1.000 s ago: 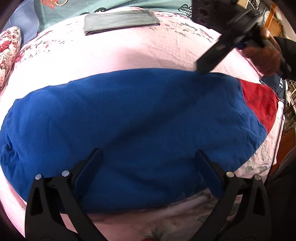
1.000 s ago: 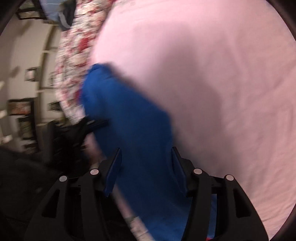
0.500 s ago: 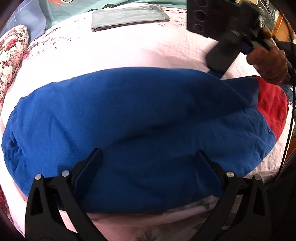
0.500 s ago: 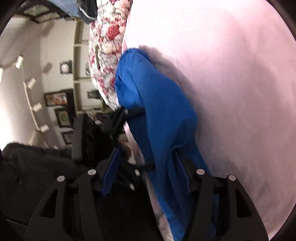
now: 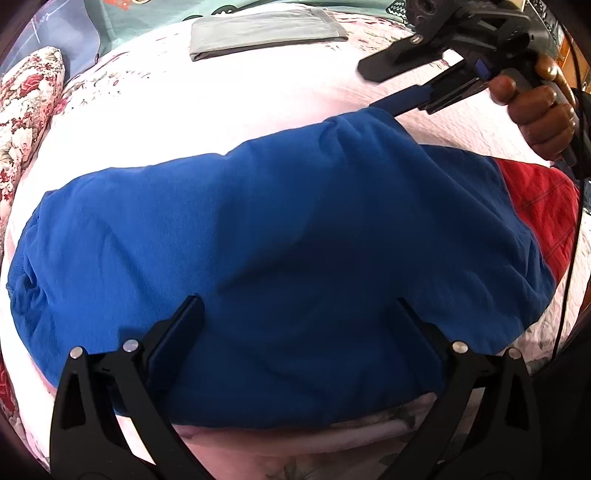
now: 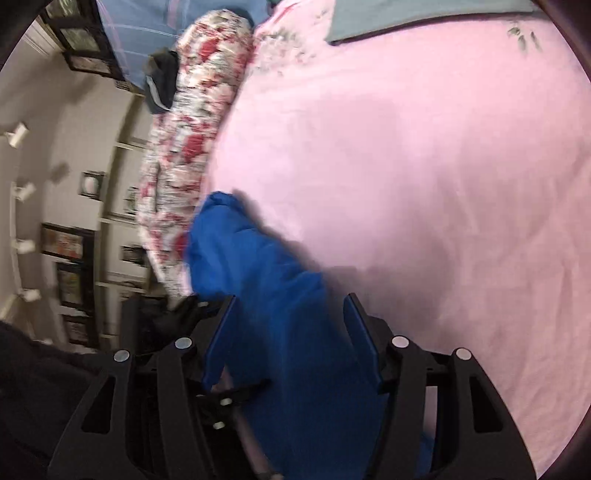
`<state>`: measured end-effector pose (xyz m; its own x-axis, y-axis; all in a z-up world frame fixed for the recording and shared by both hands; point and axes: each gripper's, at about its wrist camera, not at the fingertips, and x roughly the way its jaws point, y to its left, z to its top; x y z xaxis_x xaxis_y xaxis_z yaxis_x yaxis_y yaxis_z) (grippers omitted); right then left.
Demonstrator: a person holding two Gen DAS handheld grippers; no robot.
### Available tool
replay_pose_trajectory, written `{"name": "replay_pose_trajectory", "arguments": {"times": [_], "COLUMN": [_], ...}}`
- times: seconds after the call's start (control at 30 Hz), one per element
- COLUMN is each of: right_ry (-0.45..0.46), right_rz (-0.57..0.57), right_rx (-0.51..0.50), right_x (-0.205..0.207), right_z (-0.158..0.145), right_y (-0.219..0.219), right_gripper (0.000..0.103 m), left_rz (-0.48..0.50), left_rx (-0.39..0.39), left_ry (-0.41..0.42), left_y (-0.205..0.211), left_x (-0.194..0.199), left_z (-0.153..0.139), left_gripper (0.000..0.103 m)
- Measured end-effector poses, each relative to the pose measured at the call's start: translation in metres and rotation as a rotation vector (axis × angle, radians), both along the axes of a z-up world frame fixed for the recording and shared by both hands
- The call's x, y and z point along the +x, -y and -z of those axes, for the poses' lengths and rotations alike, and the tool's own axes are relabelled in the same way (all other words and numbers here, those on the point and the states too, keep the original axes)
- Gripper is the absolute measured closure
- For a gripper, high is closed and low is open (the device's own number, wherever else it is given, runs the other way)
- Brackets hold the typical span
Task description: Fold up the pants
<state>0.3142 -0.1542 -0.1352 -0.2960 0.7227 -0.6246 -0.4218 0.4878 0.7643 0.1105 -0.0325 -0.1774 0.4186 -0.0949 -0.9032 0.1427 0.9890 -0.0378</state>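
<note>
Bed: pink quilted bedspread, floral pillow at its edge.
Wall: pale, framed pictures, white shelves.

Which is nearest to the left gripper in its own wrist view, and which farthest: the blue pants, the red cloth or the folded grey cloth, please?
From the left gripper:
1. Blue pants, directly under and ahead of the fingers.
2. Red cloth, off to the right, partly under the pants.
3. Folded grey cloth, far side of the bed.
</note>
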Motion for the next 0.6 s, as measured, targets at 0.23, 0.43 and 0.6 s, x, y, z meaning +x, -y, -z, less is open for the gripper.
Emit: {"name": "replay_pose_trajectory", "arguments": {"times": [0.23,0.43,0.6], "right_ry": [-0.112,0.618,0.641], "right_rz": [-0.085,-0.058,-0.051], "right_rx": [-0.080,-0.256,-0.305], "right_x": [-0.001,-0.044,-0.052], "right_z": [0.046,-0.018,0.001], "right_y": [-0.032,-0.034,-0.040], "right_gripper": [0.095,0.099,0.084], "left_rz": [-0.007,-0.015,0.022], "left_rx": [0.002,0.003,-0.025], "left_ry": [-0.005,0.012,-0.024], "left_y": [0.001,0.001,-0.003], "left_x": [0.003,0.002,0.002], "left_z": [0.000,0.000,-0.005], "left_gripper": [0.002,0.002,0.002]}}
